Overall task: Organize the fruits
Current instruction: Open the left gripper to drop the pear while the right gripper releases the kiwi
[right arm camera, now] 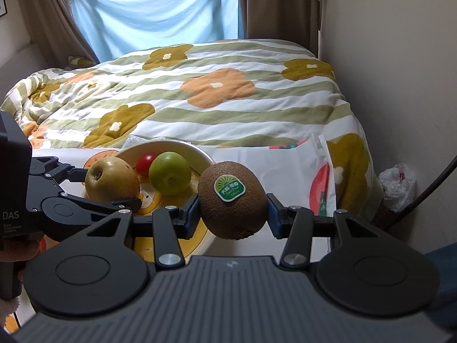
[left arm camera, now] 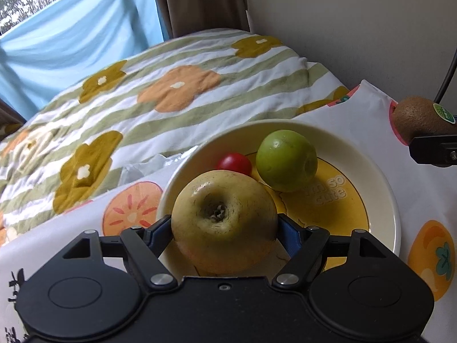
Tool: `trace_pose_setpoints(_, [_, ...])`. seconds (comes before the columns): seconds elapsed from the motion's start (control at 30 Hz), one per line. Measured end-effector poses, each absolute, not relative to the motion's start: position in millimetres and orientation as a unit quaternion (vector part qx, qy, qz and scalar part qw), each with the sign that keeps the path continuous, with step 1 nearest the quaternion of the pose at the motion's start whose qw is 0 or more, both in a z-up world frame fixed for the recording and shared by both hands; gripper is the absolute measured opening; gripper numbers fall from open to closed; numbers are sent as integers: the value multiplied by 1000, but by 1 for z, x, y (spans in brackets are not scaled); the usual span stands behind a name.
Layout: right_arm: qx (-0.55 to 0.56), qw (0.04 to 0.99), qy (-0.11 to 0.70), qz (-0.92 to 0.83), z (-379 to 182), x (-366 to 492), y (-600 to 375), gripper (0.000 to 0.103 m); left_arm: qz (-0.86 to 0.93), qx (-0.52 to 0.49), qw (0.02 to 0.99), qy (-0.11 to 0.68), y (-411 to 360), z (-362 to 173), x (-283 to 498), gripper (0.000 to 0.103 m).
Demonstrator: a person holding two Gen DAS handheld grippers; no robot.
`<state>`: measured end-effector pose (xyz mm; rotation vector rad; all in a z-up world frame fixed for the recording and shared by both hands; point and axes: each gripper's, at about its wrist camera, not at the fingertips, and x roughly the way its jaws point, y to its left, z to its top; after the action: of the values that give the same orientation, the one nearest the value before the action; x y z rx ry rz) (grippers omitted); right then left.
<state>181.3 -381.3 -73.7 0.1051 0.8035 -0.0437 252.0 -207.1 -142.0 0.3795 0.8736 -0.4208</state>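
The left gripper (left arm camera: 224, 230), reaching over the near rim of the bowl (left arm camera: 382, 188), pinches a yellow-green apple (left arm camera: 224, 225) whose blossom end faces the camera. Farther in the bowl lie a cherry tomato (left arm camera: 234, 163) and, to its right, a green fruit (left arm camera: 285, 160). The right gripper (right arm camera: 232, 204), level and just right of the bowl, clamps a kiwi (right arm camera: 232, 200) above the fruit-print cloth (right arm camera: 285, 157), long axis tilted, sticker (right arm camera: 230, 188) upward.

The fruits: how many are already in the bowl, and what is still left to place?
Done: the green fruit and small red fruit lie in the bowl. In hand: the left gripper holds the yellow apple over the bowl; the right gripper holds the kiwi beside it. Left: releasing both.
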Motion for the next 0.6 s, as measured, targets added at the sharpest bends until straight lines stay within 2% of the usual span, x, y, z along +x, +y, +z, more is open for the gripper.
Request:
trace_pose_setpoints(0.13, [51,919,391,-20,-73,183,-381,63,-199,183,881,387,-205,-128,245,98])
trace_pose_setpoints(0.6, [-1,915,403,34,-78,194,-362,63,-144,130,902,385,-154,-92,216,98])
